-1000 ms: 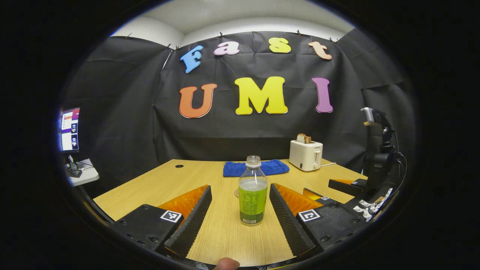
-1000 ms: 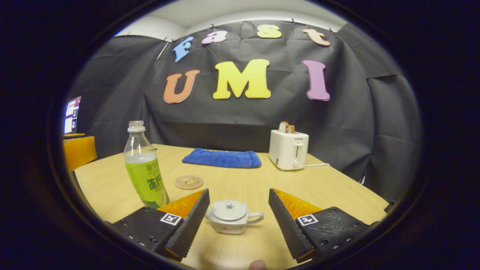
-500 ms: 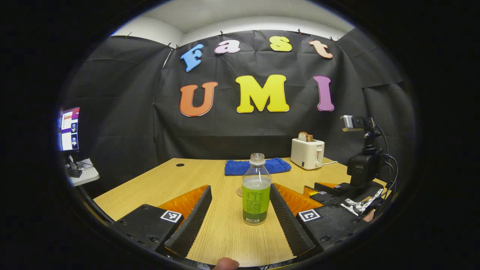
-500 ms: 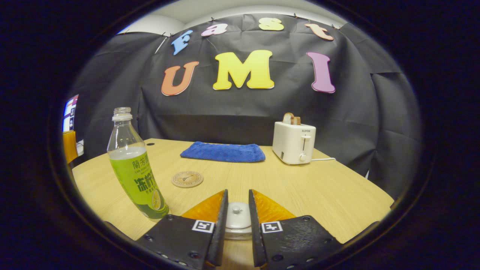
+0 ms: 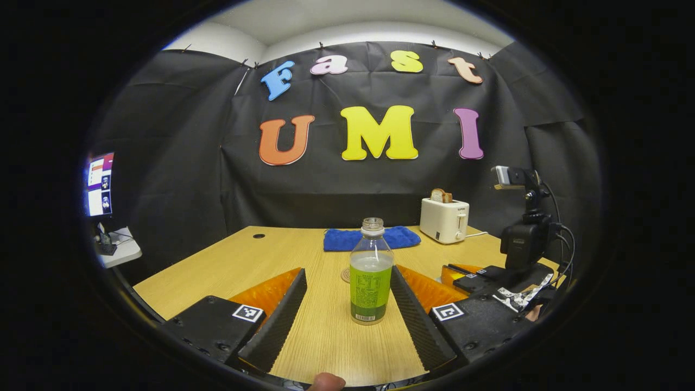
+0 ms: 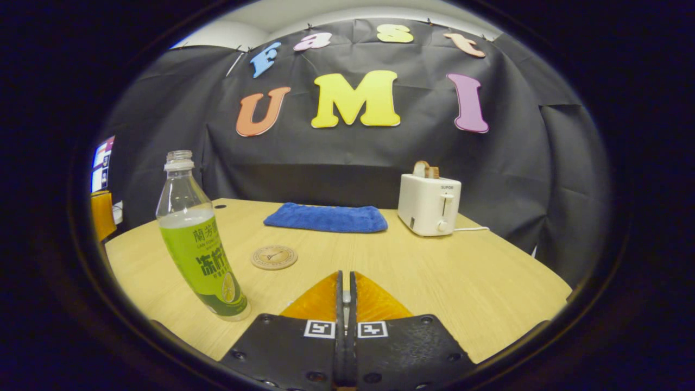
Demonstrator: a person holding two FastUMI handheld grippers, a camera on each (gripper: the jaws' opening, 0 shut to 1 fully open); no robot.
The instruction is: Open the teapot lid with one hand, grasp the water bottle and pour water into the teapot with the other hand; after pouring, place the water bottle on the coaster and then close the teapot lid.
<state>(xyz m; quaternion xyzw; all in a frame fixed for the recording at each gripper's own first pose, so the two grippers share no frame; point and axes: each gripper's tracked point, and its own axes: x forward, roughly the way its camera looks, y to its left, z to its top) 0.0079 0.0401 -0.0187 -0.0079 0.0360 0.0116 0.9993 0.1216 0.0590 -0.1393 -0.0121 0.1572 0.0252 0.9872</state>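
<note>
An uncapped water bottle (image 5: 371,271) with a green label, about half full, stands on the table between the fingers of my left gripper (image 5: 347,273). That gripper is open and is not touching the bottle. The round coaster (image 5: 343,275) peeks out behind the bottle. In the right gripper view the bottle (image 6: 201,244) stands at the left and the coaster (image 6: 274,257) lies beyond it. My right gripper (image 6: 346,277) is shut on the teapot lid, with a sliver of its pale knob (image 6: 346,297) showing between the fingers. The teapot body is hidden under them. That gripper (image 5: 461,273) sits low at the right.
A blue towel (image 6: 326,217) and a white toaster (image 6: 429,205) holding bread stand at the back of the wooden table (image 6: 461,282). A monitor (image 5: 100,184) and a side desk are off to the left. A fingertip shows at the bottom edge.
My right gripper dropped over the teapot and its fingers closed from wide open onto the lid knob. My left gripper stayed open around the bottle, shifting only slightly.
</note>
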